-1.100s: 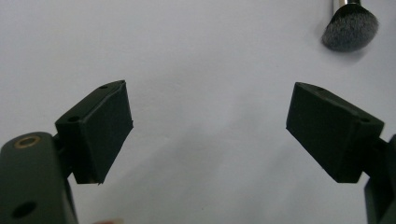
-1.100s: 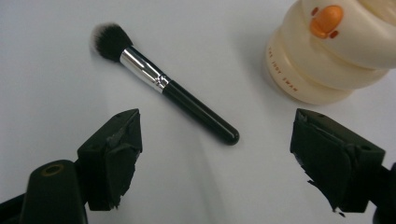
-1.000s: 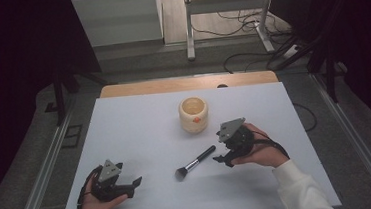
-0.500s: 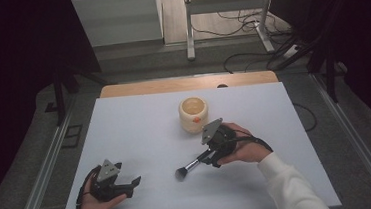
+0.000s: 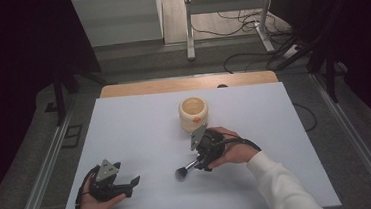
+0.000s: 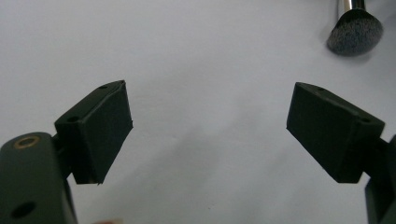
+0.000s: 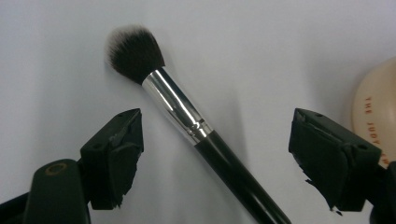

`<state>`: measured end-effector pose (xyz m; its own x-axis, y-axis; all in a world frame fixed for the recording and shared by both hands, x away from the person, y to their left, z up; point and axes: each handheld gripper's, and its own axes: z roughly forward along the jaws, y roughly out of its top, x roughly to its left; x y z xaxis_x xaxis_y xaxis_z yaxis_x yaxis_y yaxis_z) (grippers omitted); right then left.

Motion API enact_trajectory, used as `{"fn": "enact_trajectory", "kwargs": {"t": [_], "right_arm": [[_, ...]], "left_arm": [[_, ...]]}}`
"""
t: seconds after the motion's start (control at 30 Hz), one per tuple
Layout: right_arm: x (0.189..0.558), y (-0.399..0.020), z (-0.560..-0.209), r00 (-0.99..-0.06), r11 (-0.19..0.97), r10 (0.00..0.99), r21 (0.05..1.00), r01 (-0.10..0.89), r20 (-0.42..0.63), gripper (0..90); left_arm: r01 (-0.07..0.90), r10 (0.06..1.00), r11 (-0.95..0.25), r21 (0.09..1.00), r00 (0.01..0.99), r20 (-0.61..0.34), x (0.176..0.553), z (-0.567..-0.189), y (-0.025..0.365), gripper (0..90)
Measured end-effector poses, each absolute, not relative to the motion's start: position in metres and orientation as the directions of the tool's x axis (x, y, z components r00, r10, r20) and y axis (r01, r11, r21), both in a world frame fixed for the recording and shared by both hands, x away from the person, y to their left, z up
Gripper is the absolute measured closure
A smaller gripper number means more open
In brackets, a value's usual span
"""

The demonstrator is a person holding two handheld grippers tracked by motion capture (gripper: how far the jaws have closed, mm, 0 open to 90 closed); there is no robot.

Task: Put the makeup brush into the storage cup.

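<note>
A makeup brush (image 5: 186, 169) with dark bristles, a silver ferrule and a black handle lies on the white table (image 5: 140, 123), front centre. My right gripper (image 5: 201, 162) is lowered over its handle. In the right gripper view the brush (image 7: 177, 105) runs diagonally between the jaws of the right gripper (image 7: 217, 126). The jaws have just been closing a little but stand wide apart on either side, not touching it. My left gripper (image 5: 127, 175) rests at the front left, and the left gripper (image 6: 208, 100) is open and empty, with the brush head (image 6: 355, 30) beyond it.
A cream round cup (image 5: 194, 113) stands just behind the right hand, and its side (image 7: 378, 116) appears at the right edge of the right gripper view. Metal rails run along both table sides, and a wooden strip (image 5: 187, 83) borders the far edge.
My right hand has moved left and down from beside the brush's handle end to over the handle. The left hand and the brush have stayed where they were.
</note>
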<state>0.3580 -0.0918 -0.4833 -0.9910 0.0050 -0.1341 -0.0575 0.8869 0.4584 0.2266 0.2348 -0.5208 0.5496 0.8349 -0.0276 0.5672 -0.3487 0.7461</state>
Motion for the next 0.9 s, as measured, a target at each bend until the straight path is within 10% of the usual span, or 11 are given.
{"fn": "enact_trajectory", "kwargs": {"t": [0.9], "right_arm": [[0.361,-0.081,-0.509,-0.995,0.921,-0.028,0.385,-0.064,-0.099,27.8]], "left_arm": [[0.568,0.835,-0.354,0.743,0.55,-0.022,0.227,-0.521,0.235,14.5]]}}
